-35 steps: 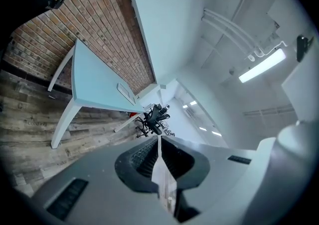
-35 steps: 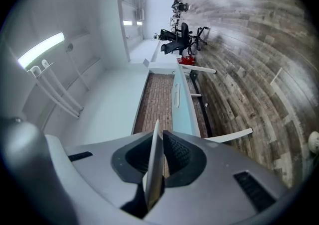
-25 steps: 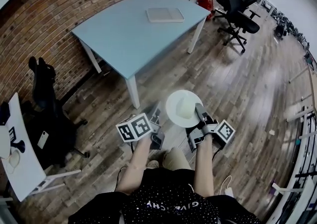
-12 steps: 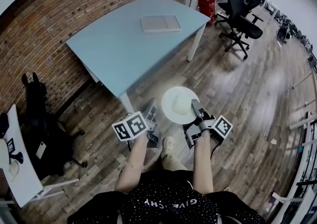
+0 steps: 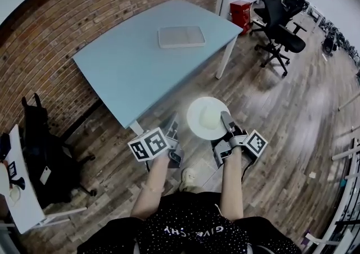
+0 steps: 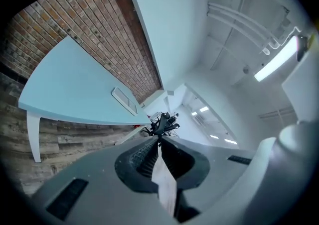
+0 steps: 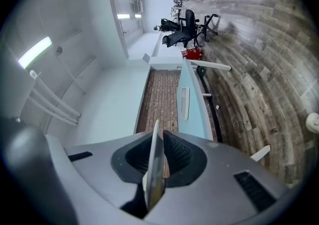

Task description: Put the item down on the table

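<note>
Right gripper [image 5: 227,122] clamped on the 4 o'clock rim of a white plate [image 5: 197,110], seen edge-on between the jaws in the right gripper view. Plate held level over the wooden floor [image 5: 281,112], at 5 o'clock from the blue table [image 5: 129,70], not yet set down there. Something pale on the plate, too blurred to name. Left gripper [image 5: 173,126] near the plate's 8 o'clock side, jaws pinched on a thin white strip [image 6: 163,181] of unclear kind. Flat grey tray [image 5: 181,37] at the table's 1 o'clock end.
</note>
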Action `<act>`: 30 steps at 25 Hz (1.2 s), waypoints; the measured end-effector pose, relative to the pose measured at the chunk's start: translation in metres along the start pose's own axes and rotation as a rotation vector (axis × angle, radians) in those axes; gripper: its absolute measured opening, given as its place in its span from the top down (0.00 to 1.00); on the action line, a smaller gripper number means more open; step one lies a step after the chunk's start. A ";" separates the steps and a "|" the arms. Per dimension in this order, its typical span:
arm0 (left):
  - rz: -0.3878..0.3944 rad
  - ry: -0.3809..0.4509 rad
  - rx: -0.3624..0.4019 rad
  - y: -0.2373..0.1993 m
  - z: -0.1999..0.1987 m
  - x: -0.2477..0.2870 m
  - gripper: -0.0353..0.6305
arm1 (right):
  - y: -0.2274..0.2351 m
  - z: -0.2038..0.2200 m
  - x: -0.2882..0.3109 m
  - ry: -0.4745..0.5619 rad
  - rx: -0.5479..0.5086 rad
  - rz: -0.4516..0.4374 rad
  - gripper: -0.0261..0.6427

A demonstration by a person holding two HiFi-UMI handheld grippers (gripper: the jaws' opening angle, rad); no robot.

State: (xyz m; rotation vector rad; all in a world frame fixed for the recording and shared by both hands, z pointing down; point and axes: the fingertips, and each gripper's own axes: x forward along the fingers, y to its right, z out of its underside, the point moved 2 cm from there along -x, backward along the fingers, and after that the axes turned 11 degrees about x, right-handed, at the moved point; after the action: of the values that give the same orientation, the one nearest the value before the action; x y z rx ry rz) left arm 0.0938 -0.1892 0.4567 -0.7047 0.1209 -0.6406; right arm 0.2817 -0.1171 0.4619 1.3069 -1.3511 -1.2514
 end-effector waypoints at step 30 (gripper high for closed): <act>-0.084 0.059 -0.029 -0.066 -0.055 0.163 0.90 | 0.022 -0.092 0.168 -0.135 0.056 0.043 0.90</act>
State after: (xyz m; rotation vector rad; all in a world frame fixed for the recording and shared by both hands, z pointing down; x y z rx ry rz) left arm 0.1739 -0.3538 0.4735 -0.7216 0.1559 -0.7413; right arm 0.3548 -0.2936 0.4855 1.2440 -1.5108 -1.2998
